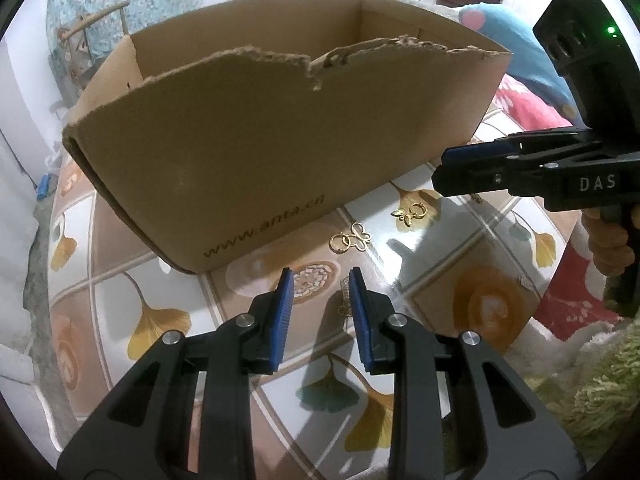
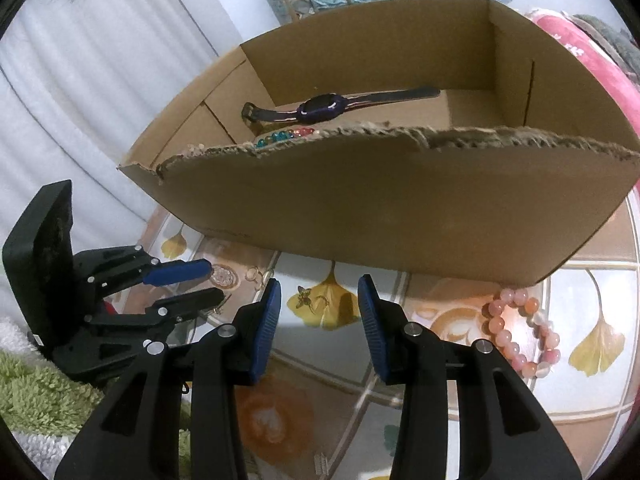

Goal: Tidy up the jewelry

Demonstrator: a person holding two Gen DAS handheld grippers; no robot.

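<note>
On the glossy tabletop (image 1: pixel 420 264) printed with ginkgo leaves and coffee cups, an open cardboard box (image 1: pixel 256 148) with a ragged torn front rim stands toward the far edge. Inside it, seen from the right wrist view, a dark purple wristwatch (image 2: pixel 320 107) lies stretched across the floor of the box, and a string of coloured beads (image 2: pixel 284 135) shows just behind the torn rim.

In front of the box, on the bare table, lie small gold pieces: a butterfly-and-rings earring (image 1: pixel 351 238) close to the box wall, and a second gold earring (image 1: pixel 412 213) a little to its right. Another small gold piece (image 1: pixel 345 294) sits partly hidden against the inner face of the left gripper's right pad. Near the table's right edge rests a pink bead bracelet (image 2: pixel 522 334), well apart from the earrings.

The left gripper (image 1: pixel 320 300) hovers low over the table with its blue pads parted and not pressing on anything. The right gripper (image 2: pixel 319 308) also stands with its jaws apart, nothing clamped; a gold earring (image 2: pixel 308 298) lies on the table in line with its gap. Green shaggy fabric (image 2: pixel 36 392) borders the near edge of the table.
</note>
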